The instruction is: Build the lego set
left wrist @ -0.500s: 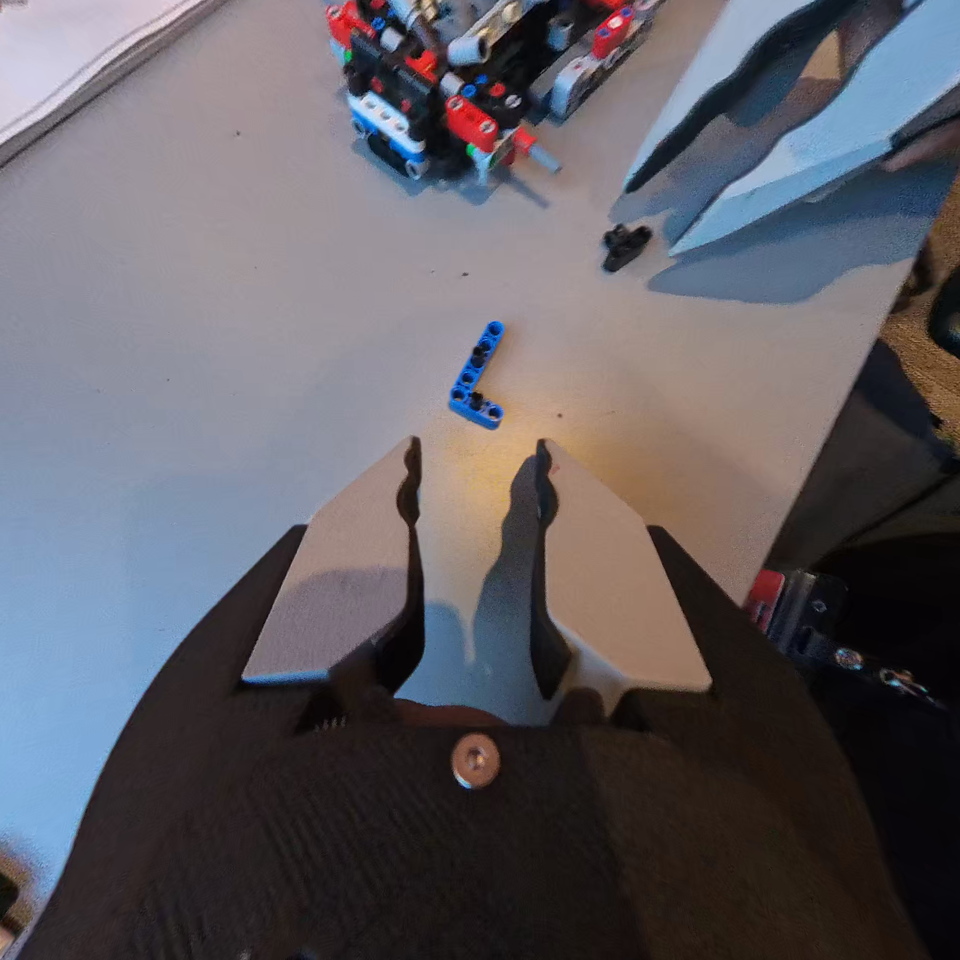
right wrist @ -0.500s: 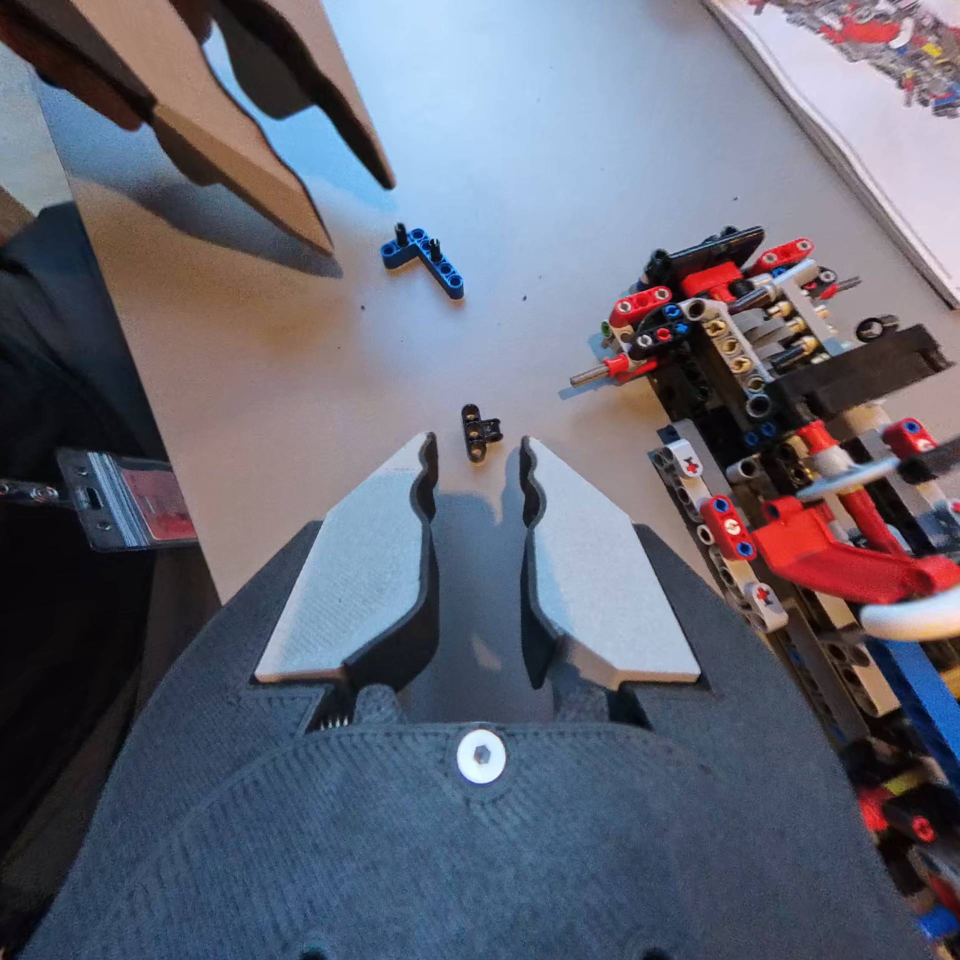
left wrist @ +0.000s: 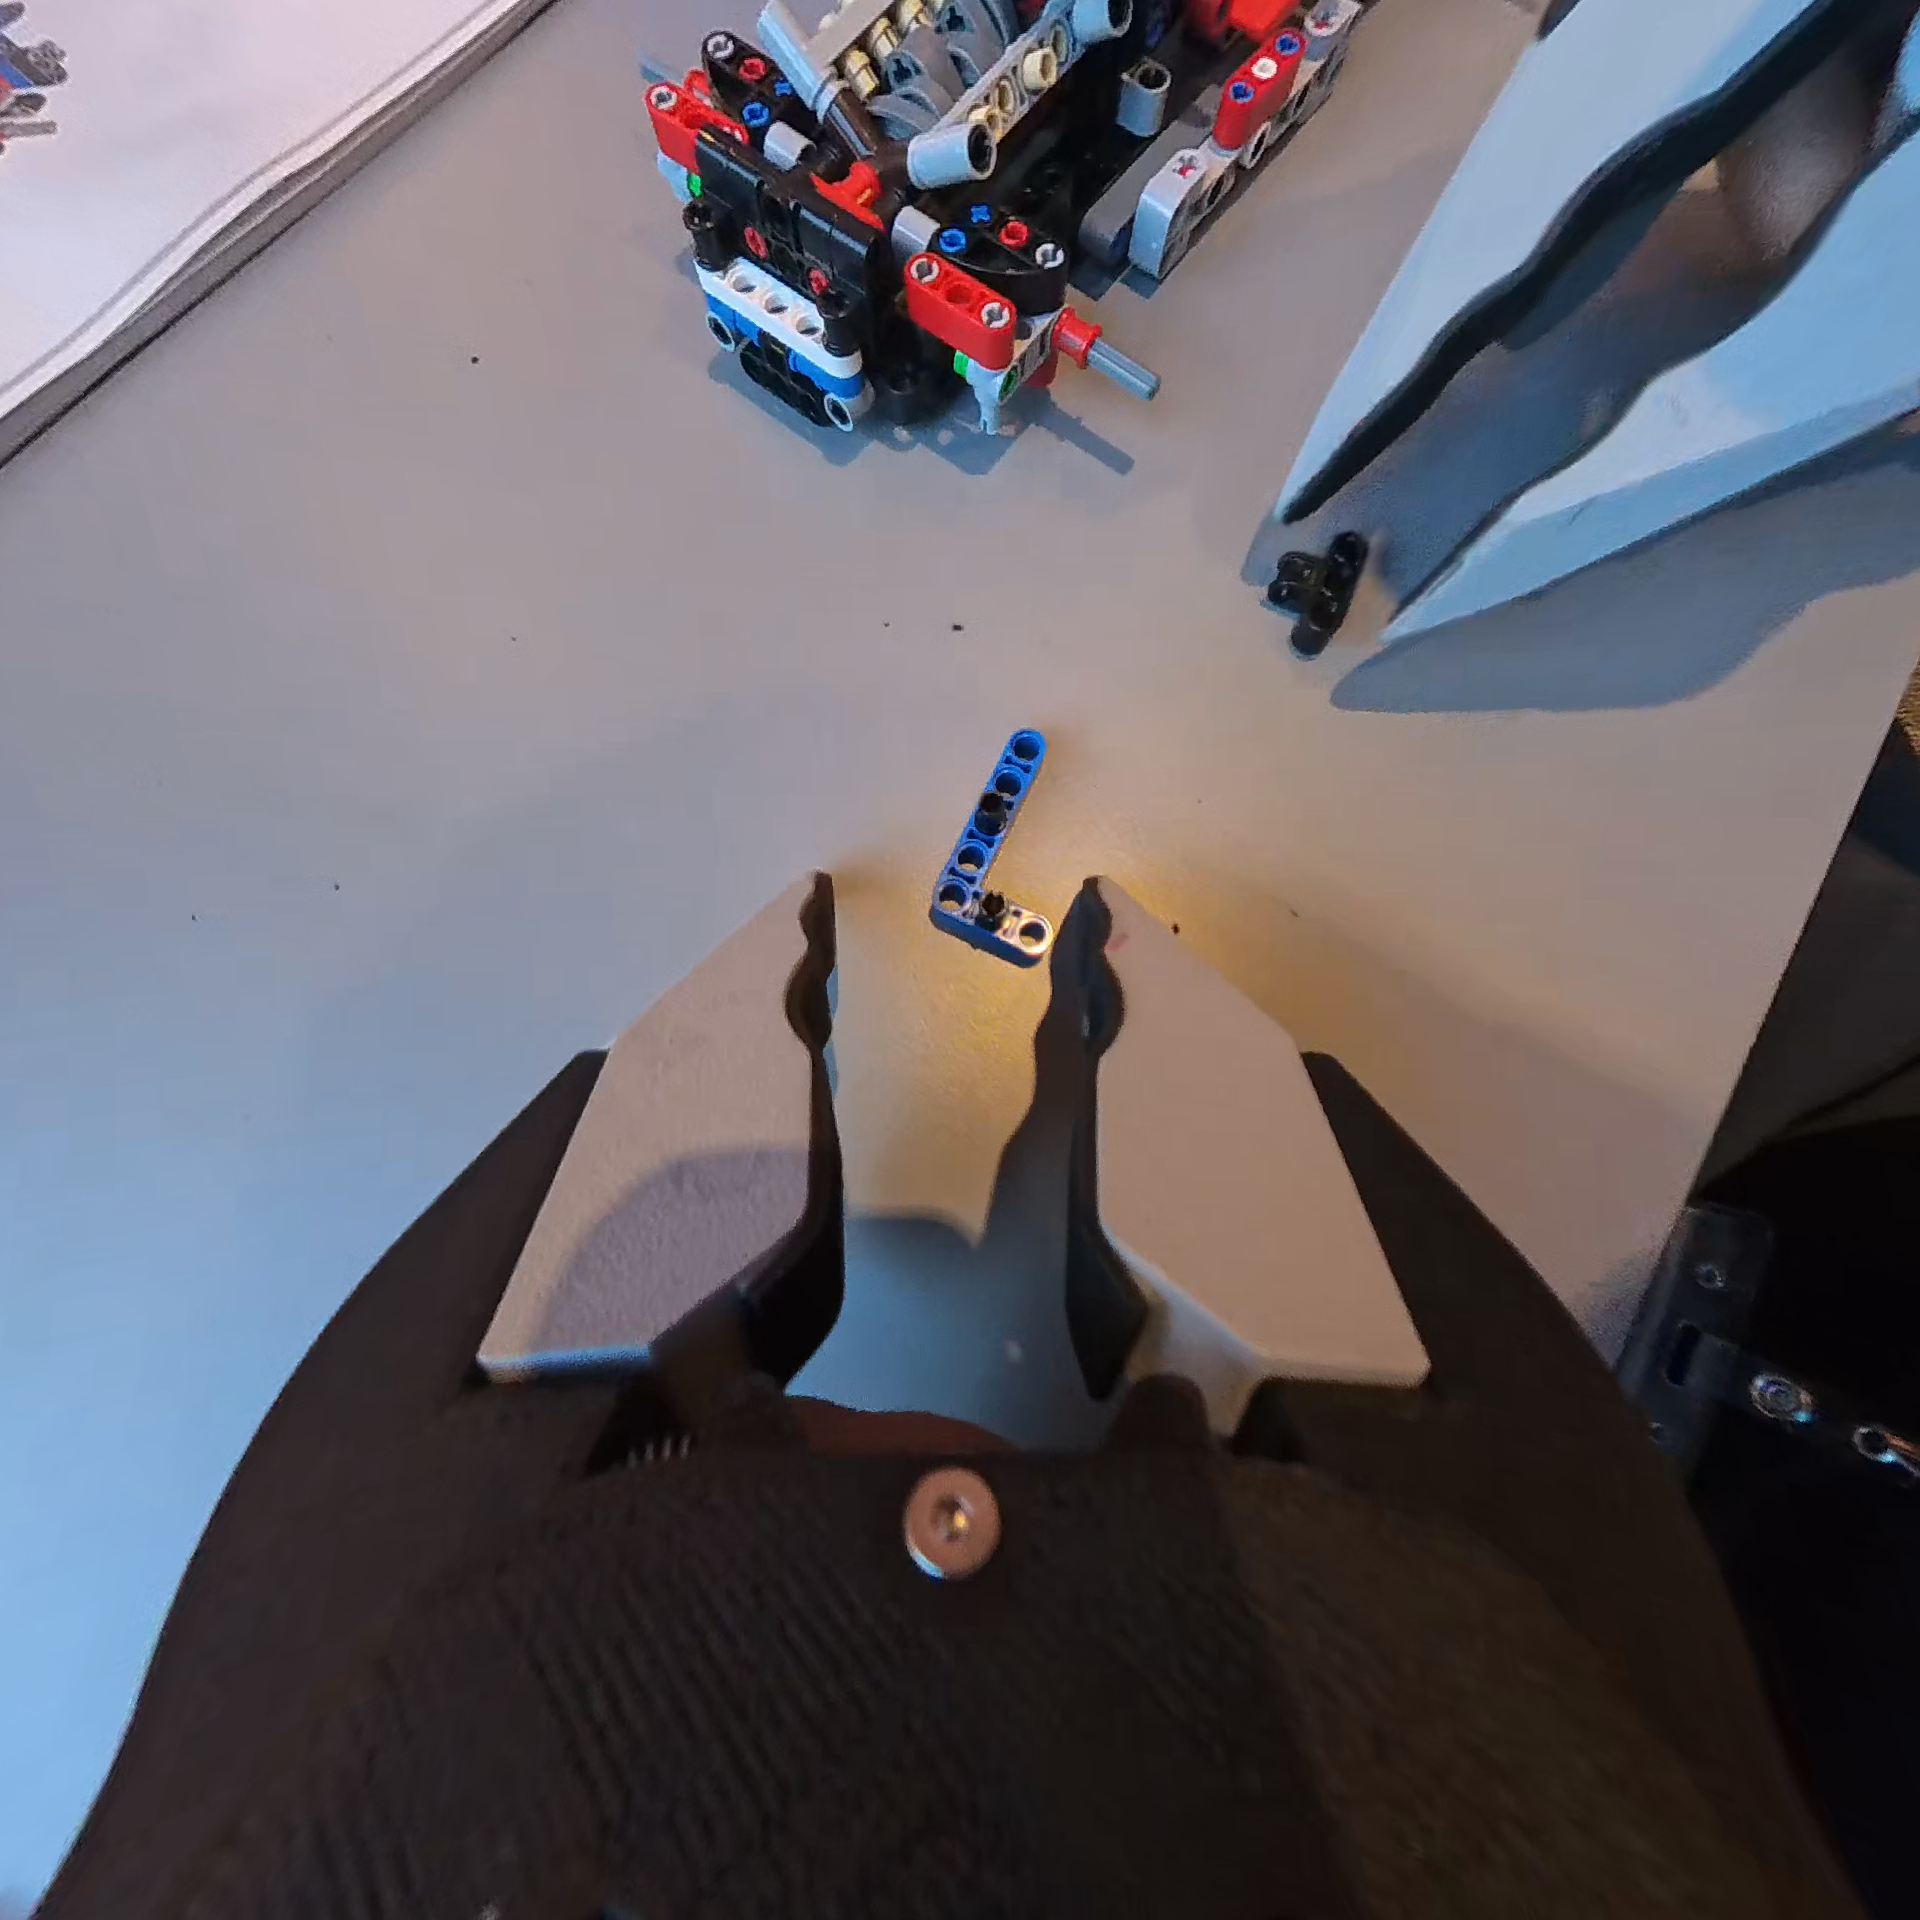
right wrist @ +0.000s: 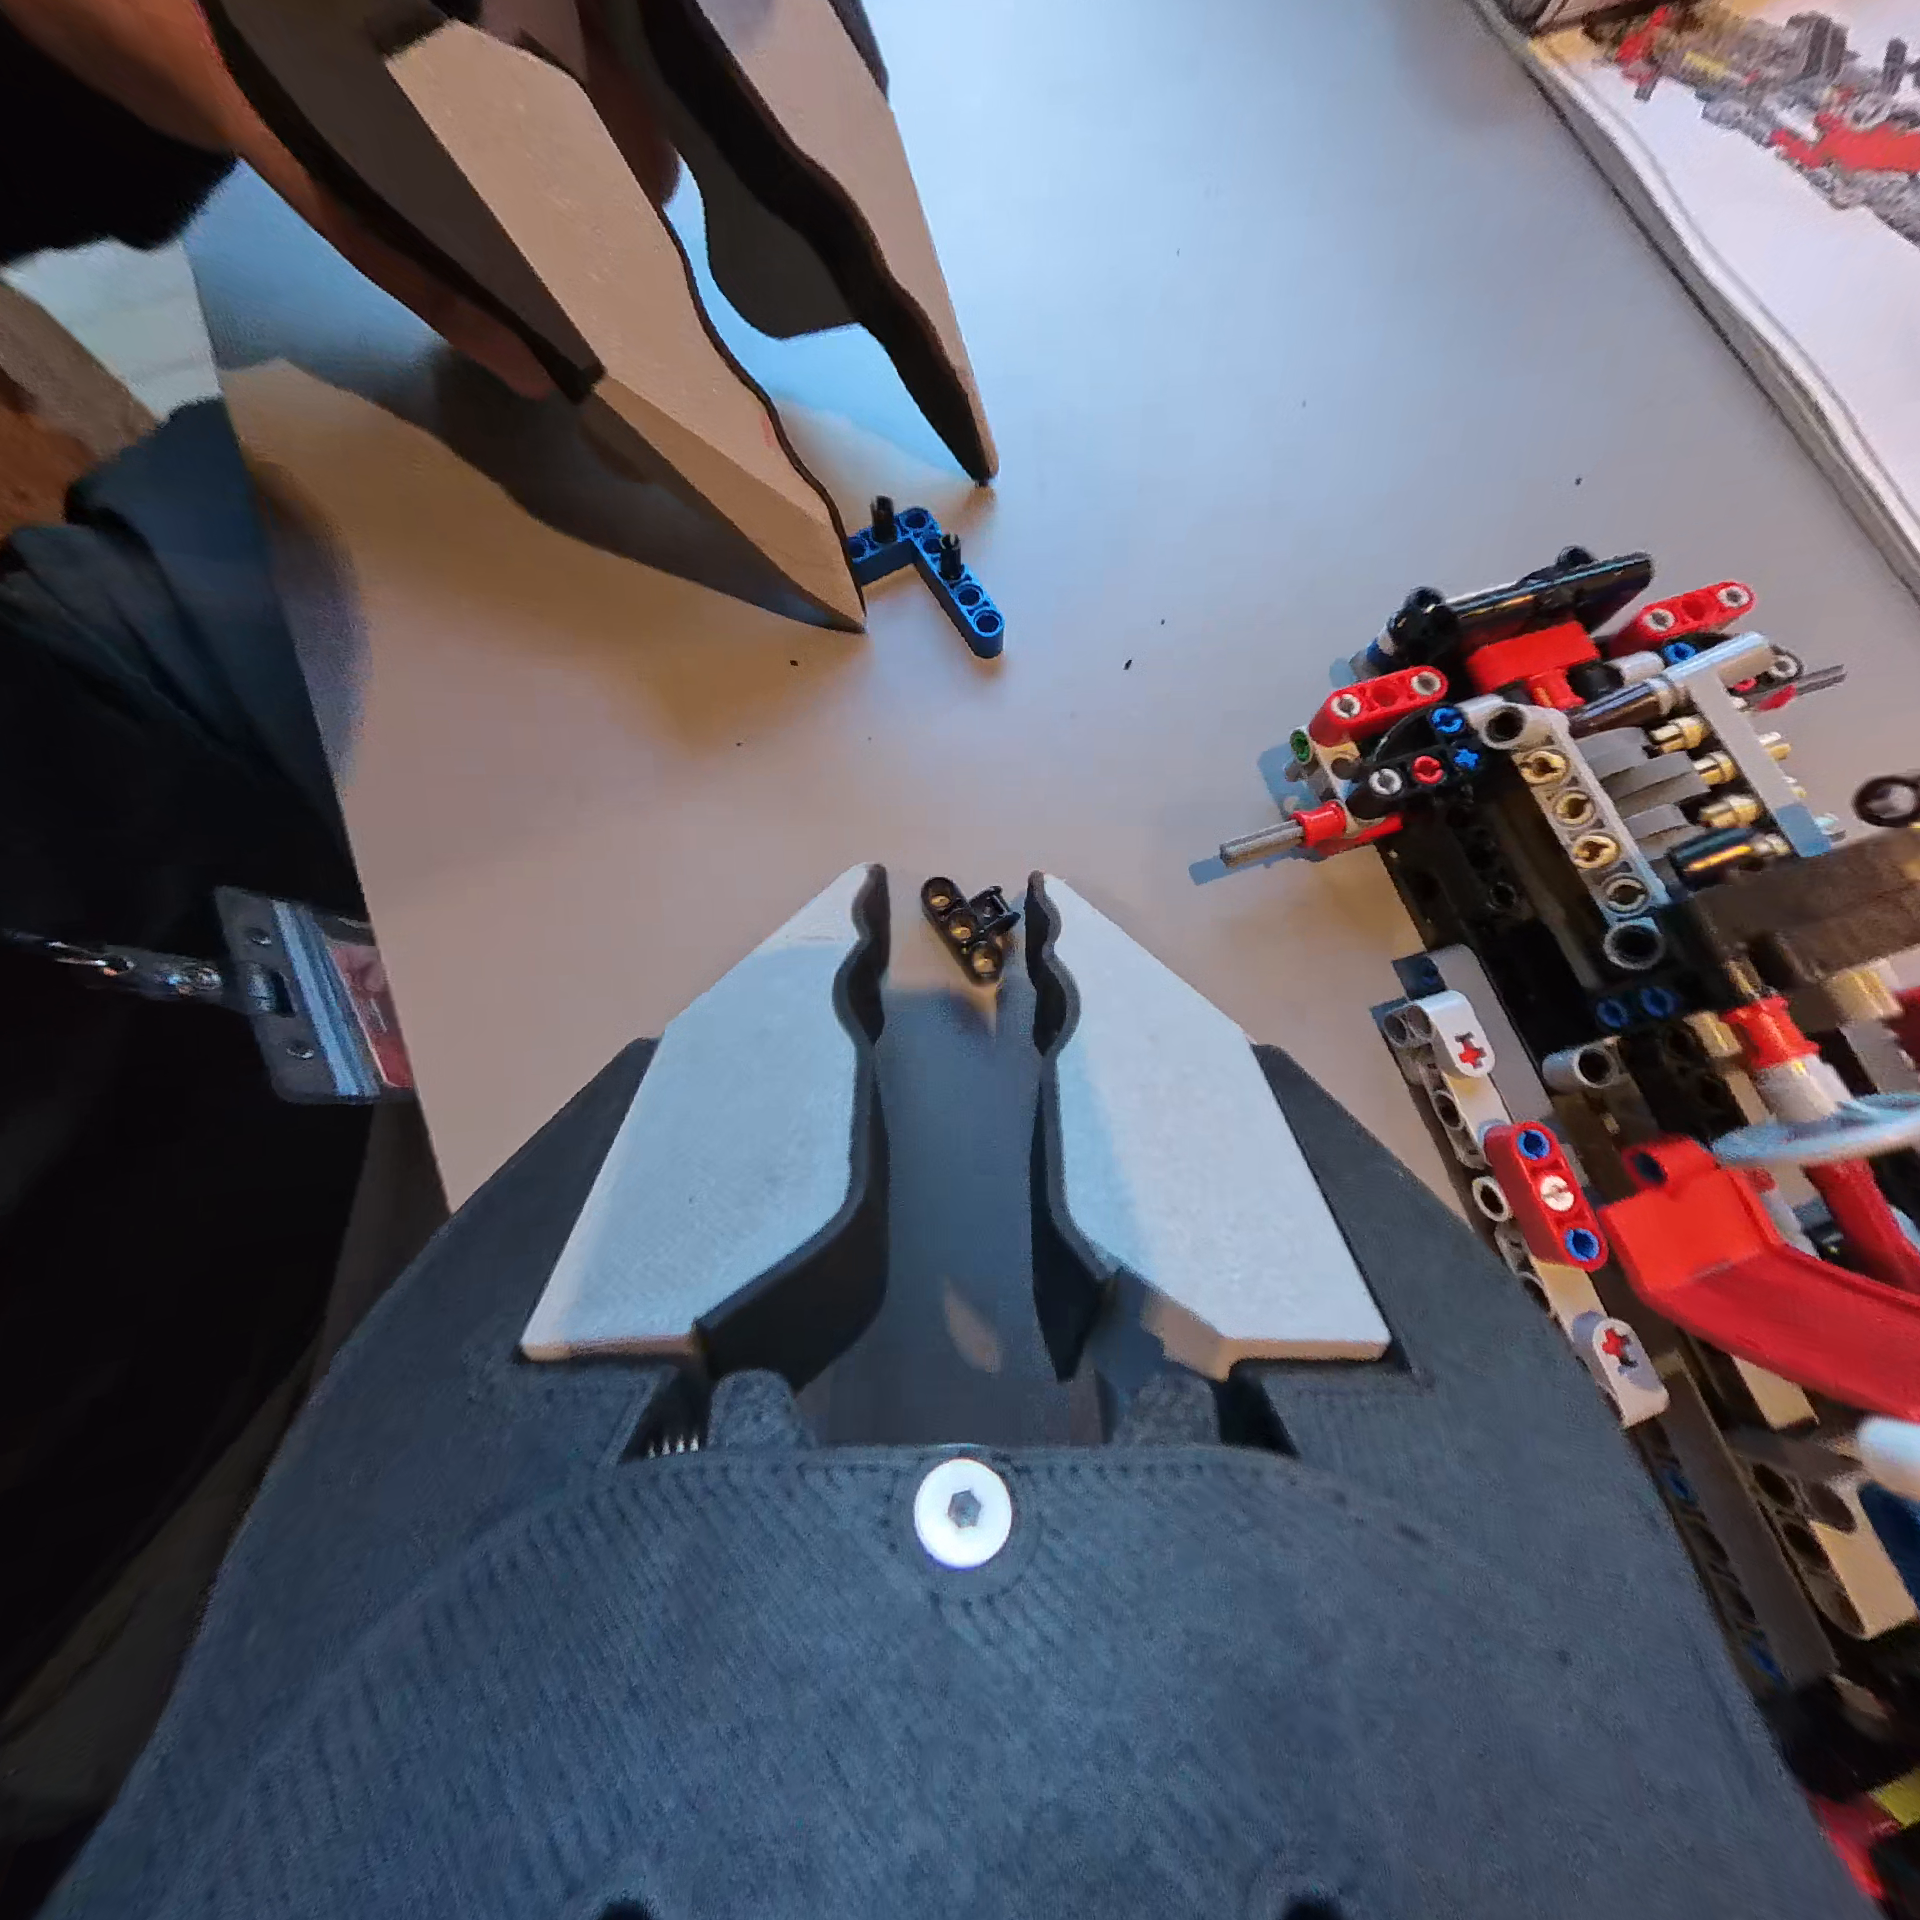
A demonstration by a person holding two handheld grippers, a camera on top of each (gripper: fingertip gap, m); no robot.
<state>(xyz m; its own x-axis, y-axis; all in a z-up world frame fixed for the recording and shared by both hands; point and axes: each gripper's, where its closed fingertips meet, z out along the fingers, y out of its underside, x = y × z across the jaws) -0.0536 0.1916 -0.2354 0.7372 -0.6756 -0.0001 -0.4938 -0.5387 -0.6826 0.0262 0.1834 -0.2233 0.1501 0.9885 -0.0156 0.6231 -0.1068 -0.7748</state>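
Note:
A blue L-shaped beam [left wrist: 987, 852] with black pins lies flat on the grey table. My left gripper [left wrist: 954, 894] is open, its tips on either side of the beam's short leg. The beam also shows in the right wrist view [right wrist: 935, 577], between the left gripper's tips [right wrist: 920, 551]. A small black connector [right wrist: 968, 930] lies on the table between the tips of my right gripper [right wrist: 956, 894], which is open. The connector also shows in the left wrist view [left wrist: 1317, 584], at the right gripper's tips [left wrist: 1340, 571]. The partly built model [left wrist: 935, 208] stands farther back; it also shows in the right wrist view [right wrist: 1621, 935].
An instruction booklet [left wrist: 187, 135] lies at the far left of the table, seen at the top right in the right wrist view [right wrist: 1766, 187]. The table edge [left wrist: 1787, 935] runs close on the right. A badge holder [right wrist: 312, 997] hangs by a person's dark clothing past that edge.
Both grippers have moved forward and down. The left one's tips now flank the blue beam; the right one's tips now flank the black connector. The pieces have not moved.

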